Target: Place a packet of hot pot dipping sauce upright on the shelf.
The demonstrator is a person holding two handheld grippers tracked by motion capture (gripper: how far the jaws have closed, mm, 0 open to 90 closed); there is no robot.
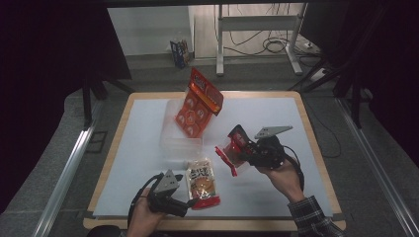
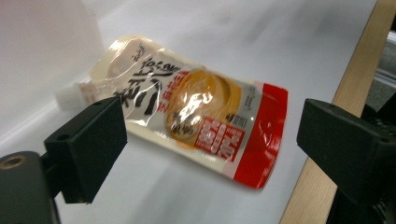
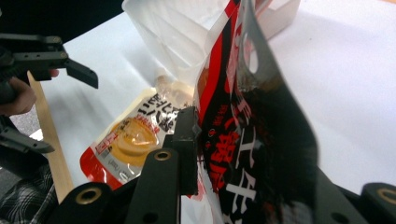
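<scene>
**Two pouches in hand and at rest on the tabletop**

From the high view I see my left gripper (image 1: 190,202) at about 7 o'clock on the white tabletop (image 1: 276,192), its jaws spread wide with nothing pressed between them. The yellow sauce pouch (image 1: 201,183) lies flat just beside that gripper, toward 12 o'clock of it, red bottom edge nearest me. In the left gripper view the same pouch (image 2: 196,121) lies between and beyond the two black jaws, apart from both, with its white cap pointing to 9 o'clock.

My right gripper (image 1: 236,150) sits at about 4 o'clock of the tabletop's centre, jaws closed on a red and black pouch (image 1: 231,148), which is lifted off the surface and tilted. In the right gripper view this pouch (image 3: 243,140) stands on edge between the jaws, clamped.

A clear plastic box (image 1: 180,136) stands near the centre, toward 12 o'clock. An orange packet (image 1: 197,103) leans upright in it, its top tipped toward 1 o'clock.
</scene>
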